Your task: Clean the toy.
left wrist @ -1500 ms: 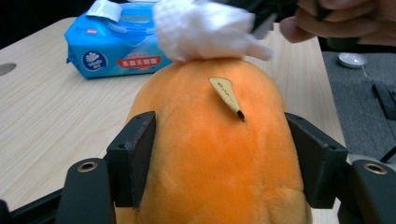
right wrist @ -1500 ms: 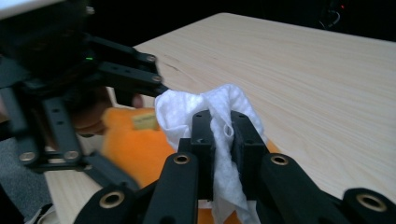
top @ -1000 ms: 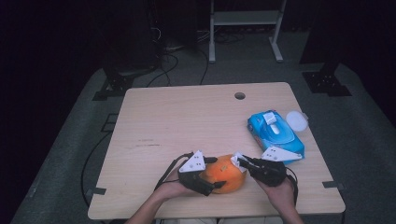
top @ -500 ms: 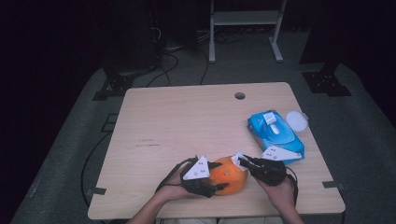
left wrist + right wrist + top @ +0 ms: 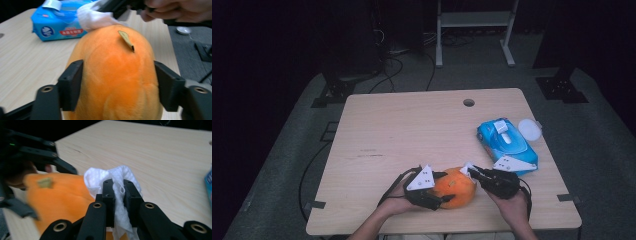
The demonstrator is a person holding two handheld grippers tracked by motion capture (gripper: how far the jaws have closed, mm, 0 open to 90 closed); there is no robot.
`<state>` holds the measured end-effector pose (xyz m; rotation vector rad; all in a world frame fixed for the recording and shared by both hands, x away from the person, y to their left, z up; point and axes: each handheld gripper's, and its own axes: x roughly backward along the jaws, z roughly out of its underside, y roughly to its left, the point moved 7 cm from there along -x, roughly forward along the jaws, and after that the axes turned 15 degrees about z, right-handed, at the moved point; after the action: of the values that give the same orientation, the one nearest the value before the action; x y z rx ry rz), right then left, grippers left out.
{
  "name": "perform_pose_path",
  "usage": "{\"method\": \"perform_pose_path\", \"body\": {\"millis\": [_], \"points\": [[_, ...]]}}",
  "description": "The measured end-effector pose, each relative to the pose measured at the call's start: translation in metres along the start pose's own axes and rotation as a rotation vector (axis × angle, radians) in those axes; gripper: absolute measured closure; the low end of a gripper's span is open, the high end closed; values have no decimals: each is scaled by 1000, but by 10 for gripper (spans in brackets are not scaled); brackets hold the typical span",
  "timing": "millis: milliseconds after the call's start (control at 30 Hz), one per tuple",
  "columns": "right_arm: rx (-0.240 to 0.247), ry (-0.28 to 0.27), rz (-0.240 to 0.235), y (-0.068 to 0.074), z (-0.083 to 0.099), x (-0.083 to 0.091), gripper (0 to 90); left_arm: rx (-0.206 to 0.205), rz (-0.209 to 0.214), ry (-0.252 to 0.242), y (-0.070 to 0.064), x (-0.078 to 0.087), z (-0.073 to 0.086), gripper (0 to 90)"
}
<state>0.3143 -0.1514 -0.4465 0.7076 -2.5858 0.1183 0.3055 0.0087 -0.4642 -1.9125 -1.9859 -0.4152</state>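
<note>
Wiping step: left gripper (image 5: pixel 117 87) clamping orange plush pumpkin (image 5: pixel 113 75); right gripper (image 5: pixel 118 191) pinching white wet wipe (image 5: pixel 112 178) against top. Next: rub wipe across plush, keeping clamp firm.

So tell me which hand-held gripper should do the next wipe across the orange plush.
Right. The right hand-held gripper is shut on the white wipe, which already rests on top of the orange plush. The left hand-held gripper is clamping that plush steady.

Light wooden table (image 5: pixel 412 130) with an orange plush toy (image 5: pixel 455 187), blue wipes pack (image 5: pixel 507 145) and white lid (image 5: pixel 530 129).
</note>
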Motion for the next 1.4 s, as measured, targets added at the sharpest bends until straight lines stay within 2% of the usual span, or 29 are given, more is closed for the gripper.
{"method": "perform_pose_path", "body": {"millis": [100,200,267,300,333,433,500,567,633,667,700,767,833,933,967,1033,1100,1167,1267,1400], "points": [[16,-35,-24,11,-9,8,806,20,-16,-19,0,2,-6,373],[24,-72,-68,23,-18,17,808,30,-28,-27,1,2,-10,388],[61,-81,-78,34,-21,19,807,37,-26,-46,-1,3,-15,401],[100,-82,-57,37,-21,18,807,36,-24,-47,-1,4,-15,406],[110,-78,-49,37,-20,17,807,36,-23,-50,-2,5,-16,409],[90,-47,-32,26,-11,10,808,39,-11,-55,-3,6,-15,402],[56,-14,-21,15,-3,3,808,45,-2,-57,-1,5,-13,315],[42,4,-14,11,2,0,808,61,18,-52,1,5,-10,206],[35,14,-16,9,4,-2,808,79,13,-46,6,7,-6,147],[39,15,-14,9,4,-3,807,85,17,-46,7,8,-4,150],[43,14,-15,10,4,-3,807,85,23,-50,7,8,-3,197],[44,10,-6,11,3,-2,808,67,10,-51,6,9,-4,300],[54,-26,6,13,-5,4,808,63,-6,-48,4,8,-9,371],[61,-86,-13,22,-17,16,808,54,-16,-46,2,5,-14,400],[77,-101,-27,28,-20,19,808,54,-25,-50,1,3,-15,401],[127,-95,-32,39,-19,18,808,55,-25,-47,0,2,-16,396],[150,-78,-23,42,-13,12,808,62,-17,-40,0,1,-13,337],[122,-59,-39,38,-8,7,808,63,0,-48,1,1,-12,249],[114,-49,-18,31,-4,4,808,64,27,-51,2,4,-10,148],[100,-44,-2,23,-2,2,808,78,53,-53,6,6,-2,117]]}}
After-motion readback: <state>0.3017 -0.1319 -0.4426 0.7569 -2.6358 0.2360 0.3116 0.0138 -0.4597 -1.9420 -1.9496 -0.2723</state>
